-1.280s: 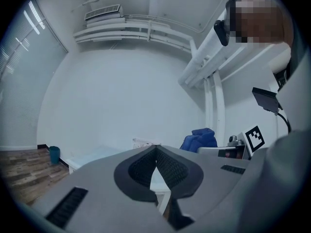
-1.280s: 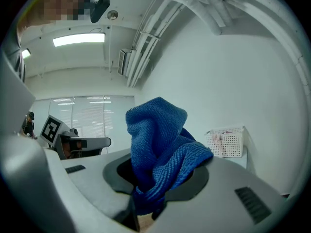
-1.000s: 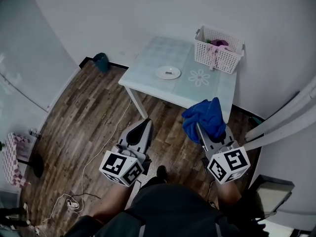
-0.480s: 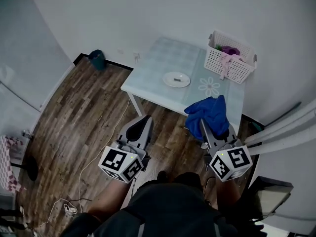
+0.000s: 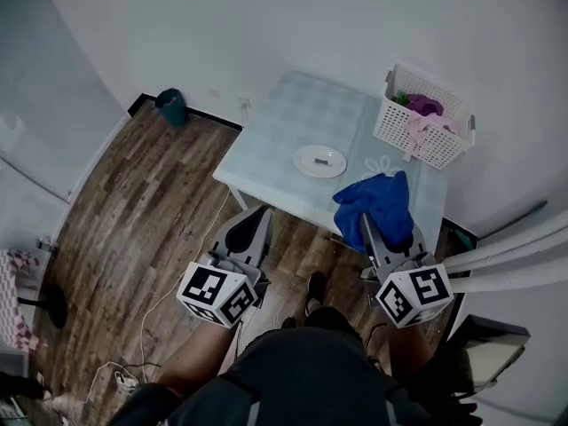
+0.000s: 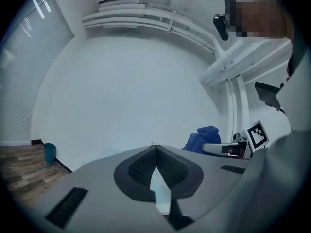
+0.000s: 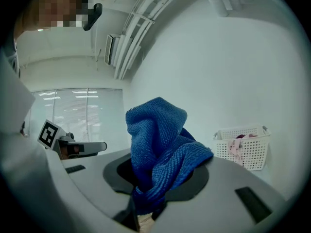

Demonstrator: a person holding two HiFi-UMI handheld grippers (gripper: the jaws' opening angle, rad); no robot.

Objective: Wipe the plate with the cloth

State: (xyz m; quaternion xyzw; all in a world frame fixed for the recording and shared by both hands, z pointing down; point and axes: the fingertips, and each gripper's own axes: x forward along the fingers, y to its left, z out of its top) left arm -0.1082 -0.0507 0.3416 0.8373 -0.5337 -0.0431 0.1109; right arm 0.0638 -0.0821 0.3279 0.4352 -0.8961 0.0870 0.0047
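Right hand-held gripper [image 5: 366, 227] is clamped on a blue cloth [image 7: 158, 149], pinched at a low fold, and the rest bunches loose above the jaws. Left hand-held gripper [image 6: 156, 149] is closed tip to tip with nothing in it. Both are held short of the tabletop [image 5: 275, 140]. The plate [image 5: 319, 161] lies near its middle, apart from a white basket [image 5: 426, 130]. Cloth looks soft, light and floppy, so press it flat. Plate is probably hard, slick and breakable, so steady it by the rim.
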